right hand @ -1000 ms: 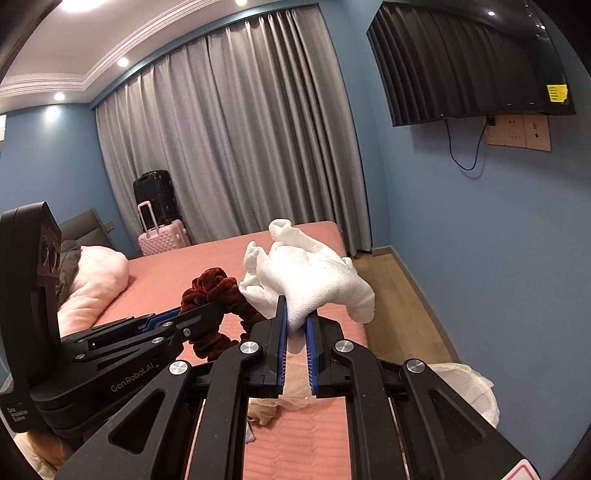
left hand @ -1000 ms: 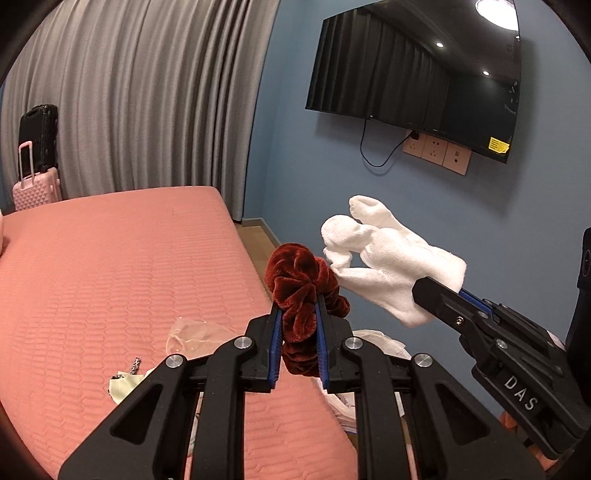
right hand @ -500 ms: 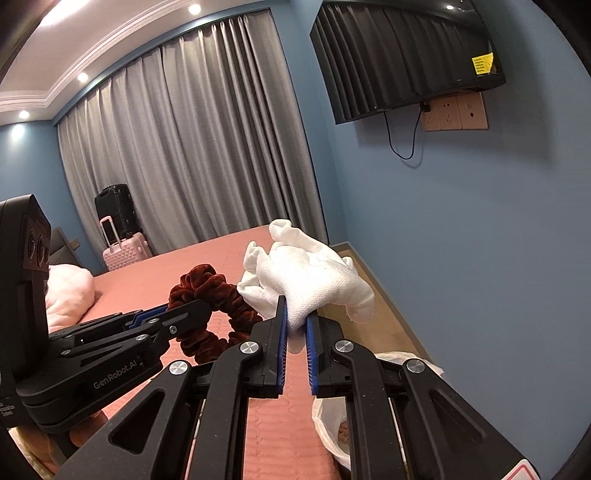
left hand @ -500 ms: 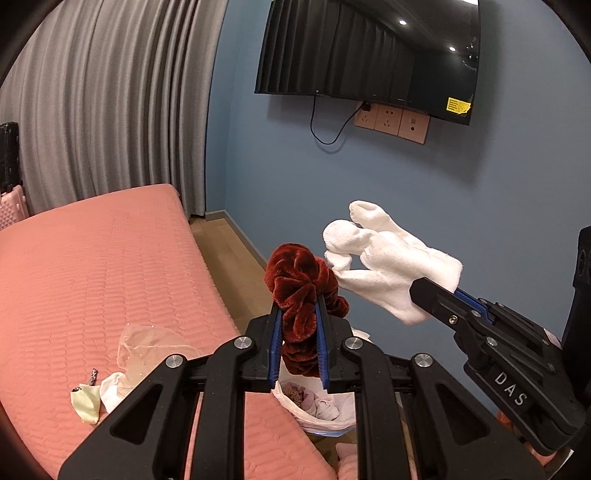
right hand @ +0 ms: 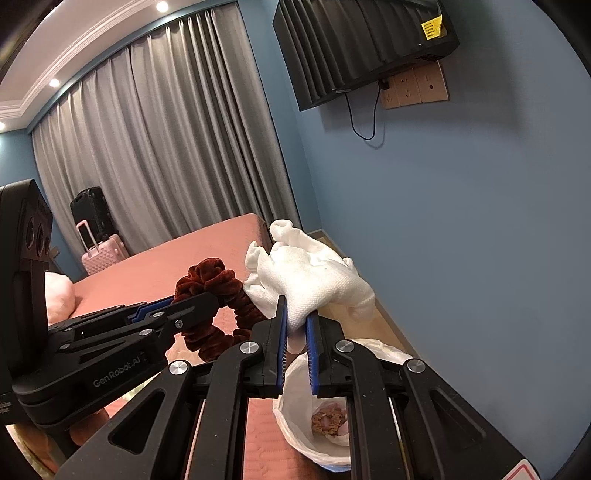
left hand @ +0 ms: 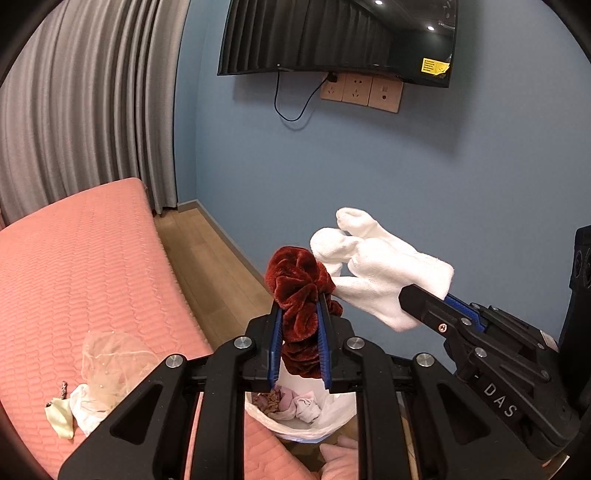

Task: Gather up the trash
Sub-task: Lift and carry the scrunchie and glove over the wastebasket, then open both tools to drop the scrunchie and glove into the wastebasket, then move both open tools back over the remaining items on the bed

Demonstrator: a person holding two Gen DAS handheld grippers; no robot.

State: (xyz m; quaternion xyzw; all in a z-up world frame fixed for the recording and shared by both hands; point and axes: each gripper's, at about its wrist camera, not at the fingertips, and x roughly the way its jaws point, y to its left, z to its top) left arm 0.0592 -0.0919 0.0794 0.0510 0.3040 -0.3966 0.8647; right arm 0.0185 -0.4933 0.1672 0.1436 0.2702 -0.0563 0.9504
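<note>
Blue walls and grey curtains [left hand: 85, 103] close in a bedroom with a pink bed [left hand: 74, 280]; a bin [left hand: 303, 413] lined with a white bag stands on the wood floor [left hand: 218, 273] just beside the bed's edge, with crumpled scraps already inside it; above the bin the left gripper [left hand: 298, 325] has its jaws pressed narrow on a dark red scrunchie [left hand: 295, 288]; the right gripper [right hand: 296, 332], just beside it, also above the bin, holds a white cloth [right hand: 314, 273] between near-closed jaws; cloth and scrunchie touch; on the bed near the bin lie a clear wrapper [left hand: 110, 362] and some small scraps [left hand: 61, 417]; a television [left hand: 340, 33] hangs on the wall above the bin.
</note>
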